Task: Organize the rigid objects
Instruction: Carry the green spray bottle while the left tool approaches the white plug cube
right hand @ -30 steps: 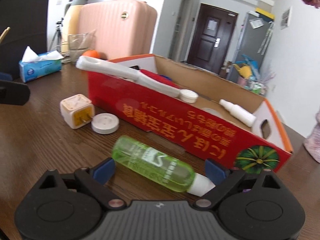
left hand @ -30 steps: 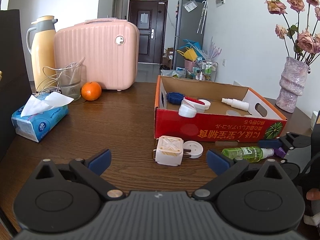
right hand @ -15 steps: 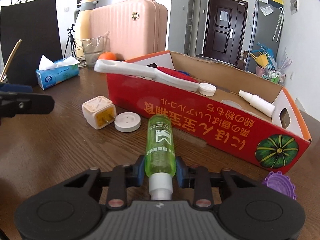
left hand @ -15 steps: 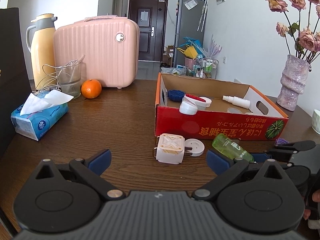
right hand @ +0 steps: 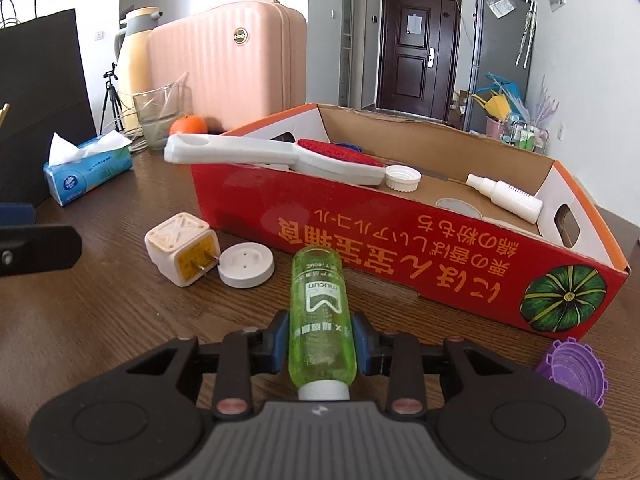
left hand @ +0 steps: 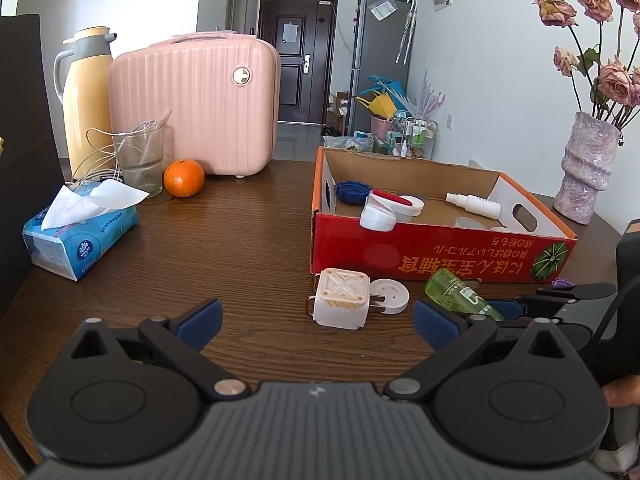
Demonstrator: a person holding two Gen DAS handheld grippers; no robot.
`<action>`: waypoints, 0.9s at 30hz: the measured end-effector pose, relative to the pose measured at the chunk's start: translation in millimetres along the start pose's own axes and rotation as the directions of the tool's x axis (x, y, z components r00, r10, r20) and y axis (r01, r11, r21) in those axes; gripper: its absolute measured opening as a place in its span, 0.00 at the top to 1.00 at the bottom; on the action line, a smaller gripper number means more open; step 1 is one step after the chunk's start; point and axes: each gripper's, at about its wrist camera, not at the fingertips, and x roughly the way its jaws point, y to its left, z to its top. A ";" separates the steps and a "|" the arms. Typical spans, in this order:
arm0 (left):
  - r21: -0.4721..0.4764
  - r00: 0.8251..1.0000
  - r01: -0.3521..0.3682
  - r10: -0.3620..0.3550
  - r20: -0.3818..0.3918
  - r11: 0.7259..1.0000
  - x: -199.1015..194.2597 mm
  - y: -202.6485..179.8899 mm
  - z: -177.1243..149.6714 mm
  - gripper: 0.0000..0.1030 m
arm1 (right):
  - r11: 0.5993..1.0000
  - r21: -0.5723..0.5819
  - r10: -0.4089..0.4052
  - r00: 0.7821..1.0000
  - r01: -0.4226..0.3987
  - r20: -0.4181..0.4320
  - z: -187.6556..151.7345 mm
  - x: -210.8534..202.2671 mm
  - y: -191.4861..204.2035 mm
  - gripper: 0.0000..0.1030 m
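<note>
since a second ago the right tool point(right hand: 322, 346) has swung to line up with the green bottle point(right hand: 322, 316) and closed on it, and the bottle now points straight ahead instead of lying crosswise. the tool tilts down toward the desk point(right hand: 100, 320), its blue pads point(right hand: 280, 340) pressed on both sides of the bottle's lower body, white cap nearest the camera. the bottle is clear green plastic with a white printed label, its far end close to the red cardboard box point(right hand: 400, 240). left of it lie a white cube plug point(right hand: 182, 252) and a round white disc point(right hand: 246, 264); a purple cap point(right hand: 574, 370) sits to the right. the left tool point(left hand: 316, 320) hovers low over the desk, wide open and empty.
</note>
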 end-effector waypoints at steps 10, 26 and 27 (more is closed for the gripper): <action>-0.008 1.000 -0.002 0.002 -0.002 1.000 1.2 1.6 0.3 0.00 | 0.999 0.031 -0.042 0.994 0.039 0.098 -8.0 -24.5 9.8 0.71; -0.005 1.000 -0.012 0.012 0.001 1.000 1.1 1.1 -0.1 0.00 | 0.993 0.086 -0.077 0.997 0.077 -0.002 -16.0 -21.6 7.6 0.70; -0.004 1.000 -0.012 0.012 0.000 1.000 1.5 1.0 -0.1 0.00 | 0.993 0.087 -0.079 0.997 0.079 -0.004 -15.2 -20.5 7.7 0.69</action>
